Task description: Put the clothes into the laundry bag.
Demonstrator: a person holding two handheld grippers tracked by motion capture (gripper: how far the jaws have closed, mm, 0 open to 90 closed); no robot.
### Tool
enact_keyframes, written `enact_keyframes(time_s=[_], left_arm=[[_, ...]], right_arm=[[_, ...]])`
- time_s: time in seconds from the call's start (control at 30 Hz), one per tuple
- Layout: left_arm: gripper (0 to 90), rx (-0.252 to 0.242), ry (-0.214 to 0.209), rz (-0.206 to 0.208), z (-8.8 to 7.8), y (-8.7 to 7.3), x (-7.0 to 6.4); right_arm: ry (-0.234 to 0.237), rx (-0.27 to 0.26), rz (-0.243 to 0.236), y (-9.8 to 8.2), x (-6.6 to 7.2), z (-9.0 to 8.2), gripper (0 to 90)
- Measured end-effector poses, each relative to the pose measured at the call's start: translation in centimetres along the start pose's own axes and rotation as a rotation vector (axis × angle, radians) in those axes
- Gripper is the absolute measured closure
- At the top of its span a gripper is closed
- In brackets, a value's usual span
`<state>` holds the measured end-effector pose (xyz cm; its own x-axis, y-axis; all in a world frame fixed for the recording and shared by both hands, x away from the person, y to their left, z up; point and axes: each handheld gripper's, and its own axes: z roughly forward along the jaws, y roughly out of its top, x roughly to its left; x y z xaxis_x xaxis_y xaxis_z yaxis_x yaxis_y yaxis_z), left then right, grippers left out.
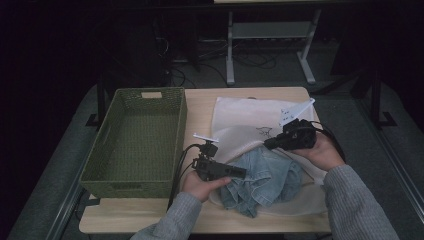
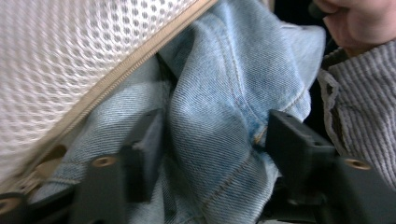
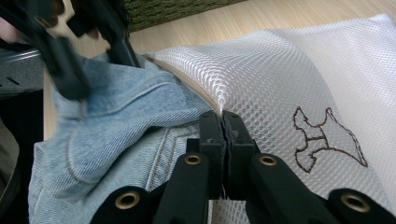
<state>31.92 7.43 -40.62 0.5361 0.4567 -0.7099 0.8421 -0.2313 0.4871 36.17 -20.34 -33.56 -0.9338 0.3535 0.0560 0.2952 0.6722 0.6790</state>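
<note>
A light-blue denim garment [image 1: 265, 180] lies half inside a white mesh laundry bag [image 1: 250, 117] on the wooden table [image 1: 150, 220]. My left gripper [image 1: 243, 173] reaches into the denim from the left. In the left gripper view its jaws [image 2: 219, 135] stand apart around a fold of the denim [image 2: 219, 84], beside the bag's zipped edge [image 2: 70, 46]. My right gripper [image 1: 267, 145] sits at the bag's mouth. In the right gripper view it [image 3: 223, 116] is shut on the mesh bag's rim [image 3: 289, 74], with denim [image 3: 121, 121] spilling out to its left.
A green woven basket [image 1: 182, 125] stands to the left of the bag, close to my left hand. The bag carries a small dog outline [image 3: 327, 135]. The right hand's grey sleeve [image 2: 364, 107] lies just beyond the denim. Desk legs and cables are on the floor behind the table.
</note>
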Motion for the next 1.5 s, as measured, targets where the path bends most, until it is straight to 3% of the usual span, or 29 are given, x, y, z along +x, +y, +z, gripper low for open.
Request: enact_keyframes(time_s=[0.1,0.13,0.17,0.33,0.4,0.5,0.67,0.77,0.9,0.97,1.03,1.17,1.27,1.4,1.5], left_arm=[[68.7,-0.016,-0.016,0.0,0.8,-0.1,0.4],[68.7,-0.064,-0.009,-0.012,1.3,-0.1,0.7],[74.5,-0.083,-0.006,-0.017,1.4,-0.1,0.7],[77.8,-0.162,0.023,-0.036,1.2,0.5,0.5],[77.5,-0.163,0.017,-0.048,1.2,0.6,0.5],[73.0,-0.155,0.014,-0.037,1.0,0.2,0.3],[48.2,-0.131,0.021,-0.013,-0.4,-0.3,-0.3],[39.5,-0.105,0.049,0.018,-1.3,-0.7,-0.7],[35.8,-0.062,0.086,0.041,-1.8,-1.2,-0.7],[36.1,-0.046,0.089,0.021,-1.3,-1.3,-0.2],[42.0,-0.032,0.078,-0.003,-0.3,-1.5,0.3],[72.0,-0.086,0.048,-0.023,1.3,-1.7,1.0],[77.2,-0.129,0.002,-0.049,1.9,-1.4,1.1],[78.9,-0.175,0.025,-0.042,2.4,-0.2,0.0],[78.1,-0.164,0.036,-0.024,2.5,0.0,-0.3]], right_arm=[[0.003,0.003,-0.003,0.1,0.1,0.1,87.5],[0.003,0.005,-0.004,0.1,0.2,0.1,87.5],[0.008,0.006,-0.009,0.1,0.2,0.1,87.5],[0.017,-0.005,-0.007,0.0,0.3,-0.3,87.5],[0.019,-0.009,-0.016,0.1,0.6,-0.4,87.5],[0.022,-0.002,-0.018,0.0,0.5,-0.3,87.5],[0.021,0.008,0.0,-0.4,0.2,-0.2,87.5],[0.017,0.01,-0.003,-0.5,0.1,-0.2,87.4],[0.013,0.015,0.007,-0.7,0.0,-0.2,87.5],[0.012,0.014,0.005,-0.7,0.0,-0.2,87.5],[0.014,0.012,0.002,-0.6,0.1,0.0,87.5],[0.021,0.021,-0.008,-0.5,0.3,0.5,87.5],[0.029,0.022,-0.007,-0.6,0.3,0.4,87.5],[0.051,0.01,-0.023,-0.5,0.7,0.2,87.6],[0.049,0.009,-0.031,-0.5,1.0,0.1,87.5]])
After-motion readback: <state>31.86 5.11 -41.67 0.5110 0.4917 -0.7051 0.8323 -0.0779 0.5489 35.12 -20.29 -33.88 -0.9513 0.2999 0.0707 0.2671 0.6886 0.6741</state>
